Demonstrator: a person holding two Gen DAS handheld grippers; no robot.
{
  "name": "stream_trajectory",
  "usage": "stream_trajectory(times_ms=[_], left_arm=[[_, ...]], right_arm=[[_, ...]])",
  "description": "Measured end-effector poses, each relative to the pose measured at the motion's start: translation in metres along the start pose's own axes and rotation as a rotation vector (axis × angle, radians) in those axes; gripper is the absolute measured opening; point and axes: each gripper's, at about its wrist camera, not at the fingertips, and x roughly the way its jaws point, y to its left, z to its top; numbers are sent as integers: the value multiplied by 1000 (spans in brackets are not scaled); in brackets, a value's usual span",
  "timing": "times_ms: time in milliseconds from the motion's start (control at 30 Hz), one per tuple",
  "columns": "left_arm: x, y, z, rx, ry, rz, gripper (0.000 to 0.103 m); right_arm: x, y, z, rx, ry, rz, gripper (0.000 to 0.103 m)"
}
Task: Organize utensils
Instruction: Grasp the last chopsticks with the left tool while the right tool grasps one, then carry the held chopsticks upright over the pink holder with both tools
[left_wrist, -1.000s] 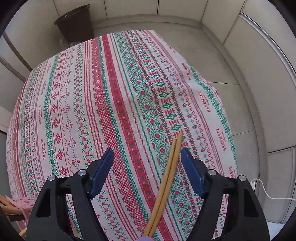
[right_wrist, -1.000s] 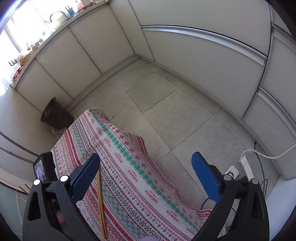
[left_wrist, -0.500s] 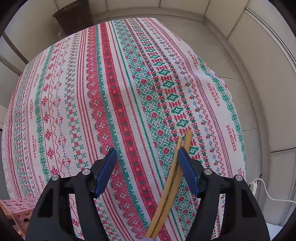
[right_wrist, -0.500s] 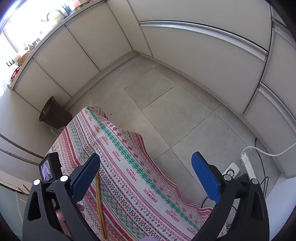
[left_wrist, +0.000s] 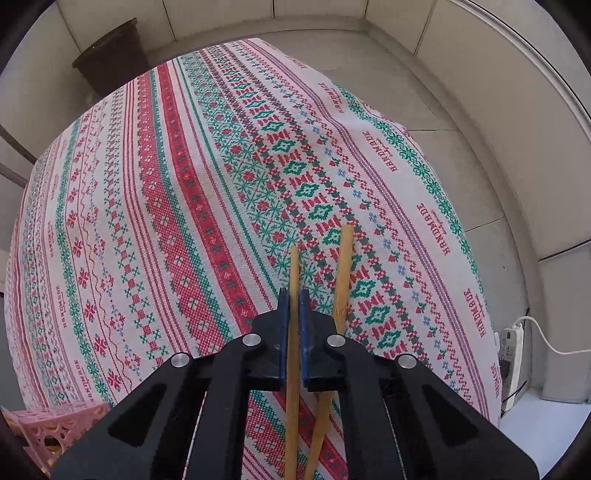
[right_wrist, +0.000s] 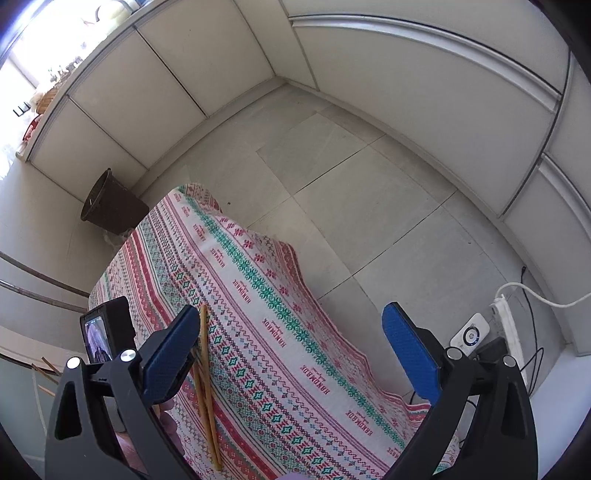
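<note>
The left gripper (left_wrist: 294, 314) pinches one chopstick (left_wrist: 294, 273) at lower centre, its mate (left_wrist: 344, 266) loose on the desk (left_wrist: 184, 184); lifting it toward the pink basket (left_wrist: 55, 428) at lower left seems next, while the right gripper (right_wrist: 295, 354) hangs spread wide.

A patterned tablecloth (left_wrist: 207, 206) in red, green and white is spread across most of the left wrist view. A dark bin (left_wrist: 110, 55) is seen at upper left on the tiled floor (right_wrist: 369, 192). A white power strip (left_wrist: 511, 354) with its cable is seen at lower right. Pale cabinets (right_wrist: 155, 81) are lined along the walls.
</note>
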Motion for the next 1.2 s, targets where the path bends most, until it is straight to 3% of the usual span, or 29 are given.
stream_trajectory(times_ms=[200,467,767,967,1033,1167,1200], left_arm=[[-36,6,-34,-9,-55,-36,4],[-102,4,-78,81,-161,-24,5],[-141,13,-124,126,-221,-5,5],[-153,24,-148,133,-239,18,5],[-158,27,-153,135,-250,28,5],[-167,36,-160,131,-273,40,5],[-170,37,-163,131,-280,42,5]], right_arm=[[44,34,0,-51,44,-20,96],[101,69,-5,-131,122,-48,95],[156,103,-24,-201,241,-57,65],[160,137,-51,-359,174,-159,63],[157,142,-60,-396,131,-212,52],[149,145,-69,-404,123,-194,12],[148,144,-71,-396,126,-183,10]])
